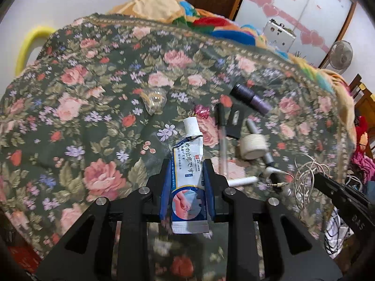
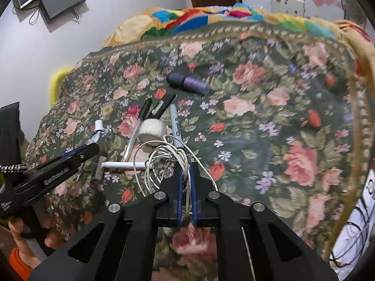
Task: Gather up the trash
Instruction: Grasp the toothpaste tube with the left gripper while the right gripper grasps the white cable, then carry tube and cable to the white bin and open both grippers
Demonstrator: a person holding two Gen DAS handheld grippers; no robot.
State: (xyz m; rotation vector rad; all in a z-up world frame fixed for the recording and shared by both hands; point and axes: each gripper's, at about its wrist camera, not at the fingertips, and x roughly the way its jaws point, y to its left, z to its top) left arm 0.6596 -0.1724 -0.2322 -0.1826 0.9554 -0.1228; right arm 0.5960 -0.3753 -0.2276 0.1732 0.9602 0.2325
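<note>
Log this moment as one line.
left gripper: shut on tube | right gripper: shut on white cord | both on floral cloth

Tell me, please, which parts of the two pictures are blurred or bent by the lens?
Left wrist view: the tube between the fingers is sharp; the tape roll and pens to its right are smeared; the bedspread bulges like a dome. Right wrist view: the white cord is sharp; the right side of the cloth blurs.
</note>
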